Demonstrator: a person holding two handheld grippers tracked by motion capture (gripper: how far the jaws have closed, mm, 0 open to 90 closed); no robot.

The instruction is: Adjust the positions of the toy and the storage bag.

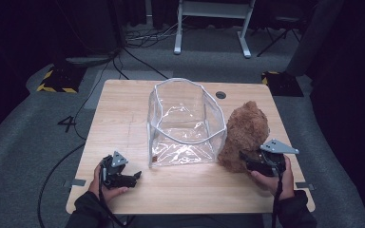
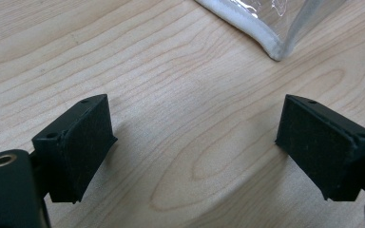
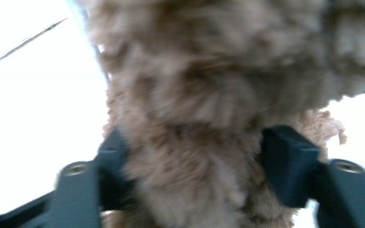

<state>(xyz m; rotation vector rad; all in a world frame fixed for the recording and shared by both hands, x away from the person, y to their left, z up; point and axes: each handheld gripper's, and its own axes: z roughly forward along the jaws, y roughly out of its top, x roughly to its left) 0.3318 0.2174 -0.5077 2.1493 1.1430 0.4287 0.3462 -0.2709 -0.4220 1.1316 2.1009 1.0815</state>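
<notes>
A brown teddy bear (image 1: 247, 126) sits upright on the wooden table (image 1: 123, 104), leaning against the right side of a clear plastic bag (image 1: 185, 121) that stands open at the table's middle. My right gripper (image 1: 242, 156) is at the bear's lower part. In the right gripper view its jaws press into the fur of the teddy bear (image 3: 209, 71) from both sides, so my right gripper (image 3: 195, 175) is shut on it. My left gripper (image 1: 135, 178) rests near the front left edge, its jaws open and empty. In the left gripper view my left gripper (image 2: 195, 137) faces bare wood, with the bag's white-edged corner (image 2: 266, 38) ahead.
A small round cable hole (image 1: 221, 95) lies in the table's far side behind the bag. Beyond the table are floor cables, white desk legs (image 1: 214, 28) and two yellow-and-black striped bases (image 1: 57, 80). Bare wood lies left of the bag and along the front edge.
</notes>
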